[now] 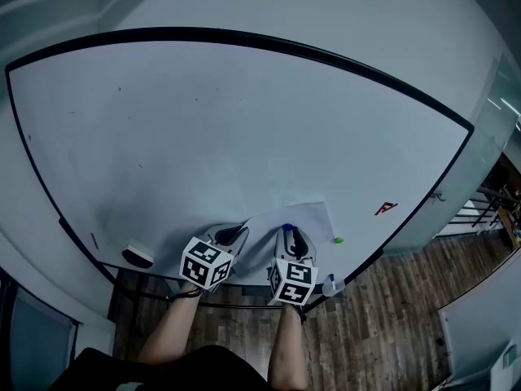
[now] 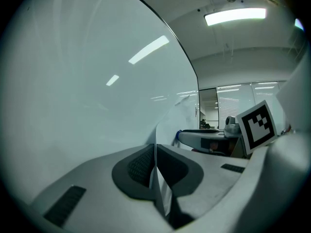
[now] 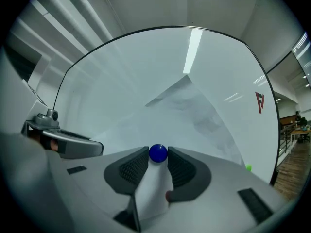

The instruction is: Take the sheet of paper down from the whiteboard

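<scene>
Low on the whiteboard (image 1: 228, 120), a bit right of centre and close to the bottom edge, the sheet of paper (image 1: 309, 217) isn't down yet. Its top corner lies on the board w/ some wrinkles in the middle, and its lower part comes off the board toward both grippers.

Left gripper (image 2: 155, 154): jaws pressed together on the sheet's left edge. The paper runs as a thin line straight btwn the two pads, and from there it bows away from the board in a curve. Right gripper's marker cube (image 2: 257, 125) shows off to the side in the left gripper view, so the two are near each other, side by side.

Right gripper (image 3: 158, 161): jaws spread, not clamped. A blue magnet (image 3: 158, 153), round like a ball, sits right btwn the tips on the paper, and the gap is about as wide as the magnet. Can't tell if the pads actually touch it. The sheet's lower edge also runs down btwn these jaws.

Other stuff in the head view: a green magnet (image 1: 338, 239) on the board just past the sheet's right edge, a red mark (image 1: 386, 208) further right, and an eraser (image 1: 138, 256) on the ledge at the board's bottom left, well apart from the paper. Both forearms come up from the bottom of the pic, w/ wood floor (image 1: 391, 316) below the board.
</scene>
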Available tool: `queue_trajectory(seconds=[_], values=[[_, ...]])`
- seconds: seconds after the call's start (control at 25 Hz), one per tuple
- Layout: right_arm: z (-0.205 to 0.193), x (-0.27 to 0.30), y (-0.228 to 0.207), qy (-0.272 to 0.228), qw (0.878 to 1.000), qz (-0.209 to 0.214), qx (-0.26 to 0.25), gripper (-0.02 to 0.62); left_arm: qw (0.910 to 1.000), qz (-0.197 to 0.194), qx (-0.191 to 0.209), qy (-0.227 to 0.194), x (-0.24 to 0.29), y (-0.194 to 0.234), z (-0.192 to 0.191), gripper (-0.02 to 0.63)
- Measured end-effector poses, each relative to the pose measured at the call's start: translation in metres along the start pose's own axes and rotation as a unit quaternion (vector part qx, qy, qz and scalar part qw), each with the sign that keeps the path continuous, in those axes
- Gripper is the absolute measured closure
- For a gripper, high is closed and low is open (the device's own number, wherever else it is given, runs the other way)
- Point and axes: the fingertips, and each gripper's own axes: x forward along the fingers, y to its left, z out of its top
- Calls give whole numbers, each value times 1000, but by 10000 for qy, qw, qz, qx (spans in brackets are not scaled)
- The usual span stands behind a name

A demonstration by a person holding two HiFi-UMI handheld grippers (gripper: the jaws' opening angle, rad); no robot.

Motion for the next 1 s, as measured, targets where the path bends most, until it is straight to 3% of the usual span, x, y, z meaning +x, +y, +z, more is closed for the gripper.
queue_trajectory(seconds=[0.44,1.0], values=[[2,5,-4,-8,9999,-87,137,465,10000,37,-68,-2,1,1,-1,577],[-1,4,-6,-15,9996,-46,294,465,9984,63,-550,-131,-6,9,-9,578]])
